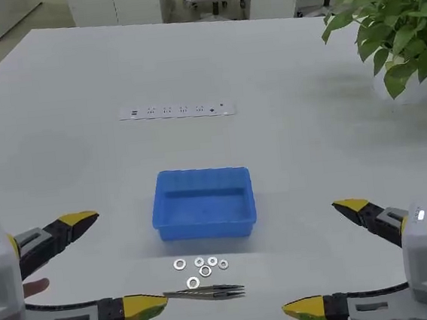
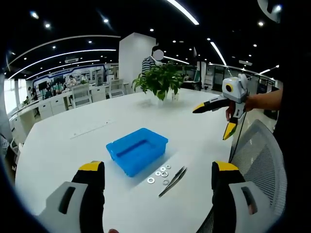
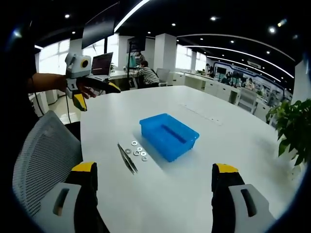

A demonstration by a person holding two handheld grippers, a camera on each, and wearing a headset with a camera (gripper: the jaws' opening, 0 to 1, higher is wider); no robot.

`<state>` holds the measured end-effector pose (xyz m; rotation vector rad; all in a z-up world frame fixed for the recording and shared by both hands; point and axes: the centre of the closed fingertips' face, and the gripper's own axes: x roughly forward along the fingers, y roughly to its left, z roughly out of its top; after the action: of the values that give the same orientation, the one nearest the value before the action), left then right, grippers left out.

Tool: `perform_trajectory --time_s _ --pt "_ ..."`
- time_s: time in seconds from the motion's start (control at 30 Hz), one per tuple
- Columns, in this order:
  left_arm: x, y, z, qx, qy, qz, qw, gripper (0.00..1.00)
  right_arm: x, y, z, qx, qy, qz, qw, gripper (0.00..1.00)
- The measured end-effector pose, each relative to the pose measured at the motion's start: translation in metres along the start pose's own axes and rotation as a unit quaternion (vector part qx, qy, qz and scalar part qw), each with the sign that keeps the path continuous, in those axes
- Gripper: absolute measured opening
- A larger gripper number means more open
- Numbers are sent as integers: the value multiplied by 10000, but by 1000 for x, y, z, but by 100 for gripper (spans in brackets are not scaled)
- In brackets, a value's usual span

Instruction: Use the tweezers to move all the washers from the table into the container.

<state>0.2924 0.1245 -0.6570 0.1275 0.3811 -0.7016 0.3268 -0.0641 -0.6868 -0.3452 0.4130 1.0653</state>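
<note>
The left tongs [image 1: 117, 260] and the right tongs [image 1: 321, 258] both stand wide apart and hold nothing, low over the near edge of the tabletop [image 1: 286, 130]. By the look of it, no step is done yet. The tweezers [image 1: 207, 291] lie flat between the two tongs, closer to the left. The washers [image 1: 201, 267] cluster just beyond them. The blue container [image 1: 204, 223], further ahead, looks empty.

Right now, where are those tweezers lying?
In the head view, the tweezers lie flat on the white table, bottom centre, just on the near side of the washers, which sit in front of the blue container.
</note>
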Motion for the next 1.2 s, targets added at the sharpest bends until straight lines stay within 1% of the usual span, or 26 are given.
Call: perform_trajectory --time_s 1.2 --pt "1 0 1 32 -17 -5 10000 96 -2 -1 1 -14 6 11 10000 98"
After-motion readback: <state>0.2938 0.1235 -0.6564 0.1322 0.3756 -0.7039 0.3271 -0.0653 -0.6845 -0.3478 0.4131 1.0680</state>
